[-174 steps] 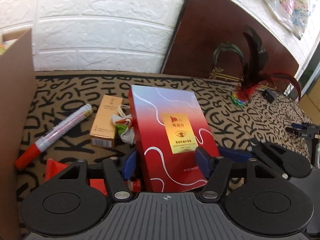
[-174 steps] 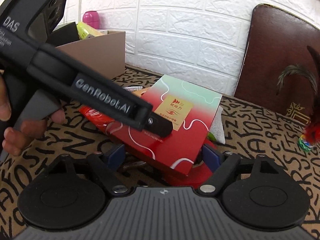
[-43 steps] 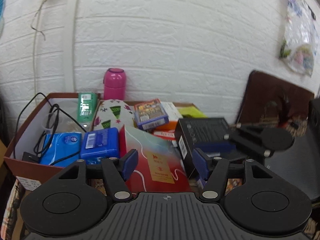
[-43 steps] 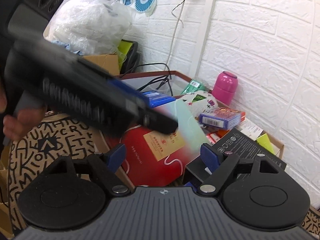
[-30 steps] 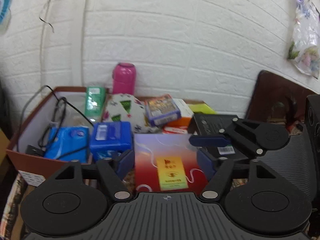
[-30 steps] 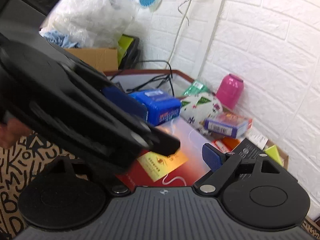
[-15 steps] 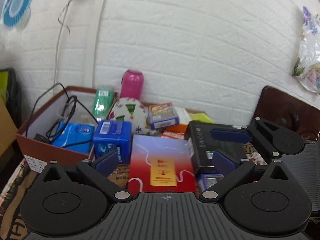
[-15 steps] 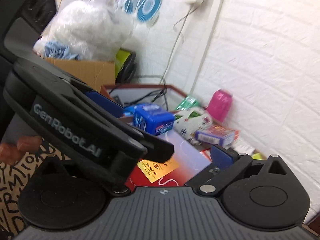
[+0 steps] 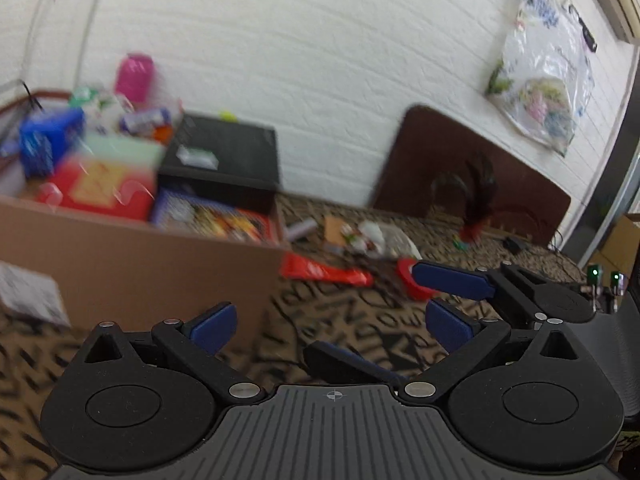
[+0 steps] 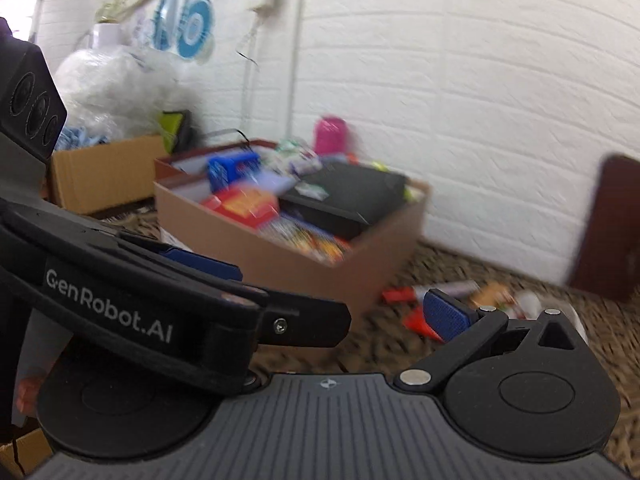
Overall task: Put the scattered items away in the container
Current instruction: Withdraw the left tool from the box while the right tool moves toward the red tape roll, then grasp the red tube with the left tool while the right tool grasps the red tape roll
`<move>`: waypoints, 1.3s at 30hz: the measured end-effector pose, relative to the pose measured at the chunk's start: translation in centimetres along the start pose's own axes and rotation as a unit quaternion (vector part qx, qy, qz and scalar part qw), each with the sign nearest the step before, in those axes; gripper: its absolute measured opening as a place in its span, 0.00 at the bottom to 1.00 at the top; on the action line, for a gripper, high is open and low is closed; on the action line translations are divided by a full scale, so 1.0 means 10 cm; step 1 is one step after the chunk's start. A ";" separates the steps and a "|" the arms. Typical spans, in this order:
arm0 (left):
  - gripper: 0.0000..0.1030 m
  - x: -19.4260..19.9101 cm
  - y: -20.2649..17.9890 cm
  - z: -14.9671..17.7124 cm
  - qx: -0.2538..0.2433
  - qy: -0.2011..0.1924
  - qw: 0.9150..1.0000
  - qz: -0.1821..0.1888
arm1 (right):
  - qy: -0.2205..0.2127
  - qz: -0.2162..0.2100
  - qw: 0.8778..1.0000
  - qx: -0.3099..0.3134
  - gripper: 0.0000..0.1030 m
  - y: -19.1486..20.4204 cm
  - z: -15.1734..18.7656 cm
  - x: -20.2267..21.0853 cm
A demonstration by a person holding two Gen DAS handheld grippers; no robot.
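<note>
At the back left of the patterned cloth point(image 9: 360, 332), against the white brick wall point(image 9: 320, 60), stands your cardboard box point(image 9: 132, 264), and the red-and-mint carton point(image 9: 100, 184) lies flat inside it, near the front wall, touching the black box point(image 9: 224, 164) at its right. A blue packet point(image 9: 48, 140) sits behind the carton, and a pink bottle point(image 9: 134, 76) rises at the box's far edge. Everything in there is smeared by motion blur, so the smaller items cannot be told apart.

Your left gripper point(image 9: 332, 324) has just been opening; its blue pads are spread wide with nothing between them, only cloth showing in the gap. Your right gripper point(image 9: 416, 312) has also just been opening and is likewise released and empty; in the left wrist view it reaches in from the right edge, low over the cloth. In the right wrist view only its right pad point(image 10: 446, 314) is plain, since the left gripper's black body crosses in front of the other side.

To the right of the box, the loose things lie on the cloth: a flat red packet point(image 9: 324, 270) just beside the box's front right corner, a tan small box point(image 9: 334, 230) behind it, a white crumpled pouch point(image 9: 380, 236) next to that, and a red round piece point(image 9: 412, 280) partly hidden behind the right gripper's upper finger. A dark feather toy point(image 9: 478, 204) stands farther back, in front of the brown board point(image 9: 460, 168) leaning on the wall.
</note>
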State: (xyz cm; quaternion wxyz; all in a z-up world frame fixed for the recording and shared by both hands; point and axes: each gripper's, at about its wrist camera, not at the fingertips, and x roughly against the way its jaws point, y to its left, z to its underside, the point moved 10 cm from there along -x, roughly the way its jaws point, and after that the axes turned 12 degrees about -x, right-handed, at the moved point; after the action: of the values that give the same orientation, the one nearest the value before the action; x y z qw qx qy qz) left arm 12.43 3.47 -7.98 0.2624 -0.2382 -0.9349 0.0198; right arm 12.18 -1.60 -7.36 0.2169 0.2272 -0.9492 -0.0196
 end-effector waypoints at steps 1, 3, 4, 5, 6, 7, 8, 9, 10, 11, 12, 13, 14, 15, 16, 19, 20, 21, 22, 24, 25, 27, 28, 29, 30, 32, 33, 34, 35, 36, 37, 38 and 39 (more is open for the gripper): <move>1.00 -0.10 -0.07 0.05 0.004 0.008 1.000 0.005 | 0.006 0.010 1.000 -0.011 1.00 -0.12 0.07 0.03; 1.00 -0.27 -0.20 0.12 0.010 0.022 1.000 0.013 | 0.015 0.029 0.999 -0.037 1.00 -0.36 0.21 0.09; 1.00 -0.35 -0.24 0.15 0.012 0.027 0.999 0.015 | 0.018 0.041 0.998 -0.049 1.00 -0.50 0.28 0.12; 1.00 -0.43 -0.28 0.16 0.013 0.032 0.999 0.014 | 0.022 0.056 0.996 -0.060 1.00 -0.64 0.33 0.13; 1.00 -0.51 -0.30 0.16 0.012 0.037 0.999 0.013 | 0.026 0.070 0.995 -0.070 1.00 -0.76 0.38 0.14; 1.00 -0.58 -0.33 0.15 0.010 0.041 0.999 0.012 | 0.028 0.082 0.993 -0.078 0.99 -0.89 0.42 0.15; 0.99 -0.64 -0.35 0.12 0.008 0.045 0.999 0.014 | 0.029 0.091 0.992 -0.087 0.99 -1.00 0.45 0.16; 0.98 -0.71 -0.37 0.10 0.005 0.047 0.999 0.014 | 0.029 0.097 0.990 -0.094 0.99 -1.11 0.48 0.17; 0.97 -0.78 -0.39 0.06 0.001 0.048 0.999 0.014 | 0.027 0.102 0.989 -0.102 0.99 -1.20 0.49 0.17; 0.95 -0.84 -0.40 0.01 -0.005 0.047 0.999 0.011 | 0.027 0.106 0.988 -0.108 0.99 -1.28 0.50 0.15; 0.94 -0.92 -0.41 -0.03 -0.013 0.048 0.999 0.008 | 0.029 0.110 0.987 -0.114 0.99 -1.35 0.51 0.12; 0.92 -1.00 -0.42 -0.07 -0.021 0.050 0.998 0.007 | 0.032 0.112 0.986 -0.120 0.99 -1.42 0.52 0.08; 0.89 -1.08 -0.44 -0.10 -0.027 0.053 0.998 0.008 | 0.035 0.113 0.985 -0.123 0.99 -1.46 0.53 0.04; 0.87 -1.16 -0.44 -0.12 -0.033 0.057 0.998 0.009 | 0.039 0.113 0.985 -0.124 0.99 -1.50 0.55 0.00; 0.84 -1.23 -0.45 -0.14 -0.037 0.061 0.997 0.010 | 0.043 0.113 0.985 -0.123 0.98 -1.53 0.56 -0.05; 0.78 -1.43 -0.44 -0.19 -0.041 0.069 0.997 0.010 | 0.045 0.128 0.984 -0.112 0.95 -1.67 0.57 -0.14; 0.76 -1.48 -0.43 -0.22 -0.040 0.069 0.997 0.012 | 0.042 0.136 0.983 -0.112 0.92 -1.74 0.55 -0.16; 0.76 -1.52 -0.42 -0.26 -0.041 0.065 0.997 0.012 | 0.037 0.145 0.982 -0.116 0.91 -1.83 0.51 -0.17; 0.76 -1.56 -0.40 -0.31 -0.043 0.061 0.997 0.010 | 0.033 0.151 0.980 -0.124 0.90 -1.92 0.47 -0.19; 0.75 -1.66 -0.36 -0.38 -0.044 0.056 0.997 -0.002 | 0.025 0.162 0.976 -0.141 0.85 -2.12 0.37 -0.22; 0.71 -1.71 -0.34 -0.40 -0.045 0.059 0.997 -0.003 | 0.022 0.171 0.974 -0.145 0.84 -2.22 0.32 -0.24; 0.55 -1.82 -0.31 -0.40 -0.042 0.069 0.997 0.007 | 0.019 0.187 0.971 -0.148 0.77 -2.40 0.24 -0.30; 0.53 -1.87 -0.30 -0.39 -0.035 0.074 0.997 0.011 | 0.019 0.193 0.969 -0.150 0.74 -2.48 0.21 -0.34; 0.53 -1.90 -0.28 -0.39 -0.028 0.077 0.997 0.012 | 0.020 0.198 0.968 -0.154 0.67 -2.55 0.19 -0.37; 0.53 -1.94 -0.26 -0.39 -0.023 0.077 0.997 0.010 | 0.021 0.205 0.966 -0.158 0.62 -2.63 0.18 -0.40; 0.60 -2.00 -0.26 -0.41 -0.022 0.074 0.997 0.007 | 0.029 0.220 0.962 -0.162 0.60 -2.76 0.18 -0.47; 0.62 -2.03 -0.25 -0.42 -0.023 0.075 0.997 0.008 | 0.037 0.226 0.960 -0.160 0.59 -2.82 0.20 -0.51; 0.64 -2.07 -0.25 -0.42 -0.024 0.077 0.997 0.008 | 0.047 0.229 0.959 -0.157 0.58 -2.86 0.24 -0.56; 0.67 -2.11 -0.25 -0.42 -0.025 0.082 0.996 0.009 | 0.056 0.225 0.960 -0.156 0.57 -2.87 0.27 -0.61; 0.68 -2.16 -0.25 -0.40 -0.027 0.088 0.996 0.009 | 0.060 0.216 0.962 -0.156 0.56 -2.88 0.29 -0.65; 0.69 -2.19 -0.25 -0.38 -0.032 0.091 0.995 0.008 | 0.076 0.208 0.963 -0.156 0.55 -2.87 0.33 -0.71; 0.67 -2.22 -0.25 -0.37 -0.042 0.088 0.995 0.006 | 0.080 0.201 0.963 -0.158 0.55 -2.87 0.35 -0.74; 0.66 -2.24 -0.26 -0.36 -0.055 0.088 0.995 0.003 | 0.080 0.198 0.964 -0.161 0.54 -2.86 0.36 -0.75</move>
State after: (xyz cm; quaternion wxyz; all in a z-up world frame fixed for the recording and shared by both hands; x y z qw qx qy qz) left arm 29.81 -9.37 -15.22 0.3306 -0.2560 -0.9069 -0.0516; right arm 28.81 -24.17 -17.50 0.3253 -0.0020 -0.9392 -0.1103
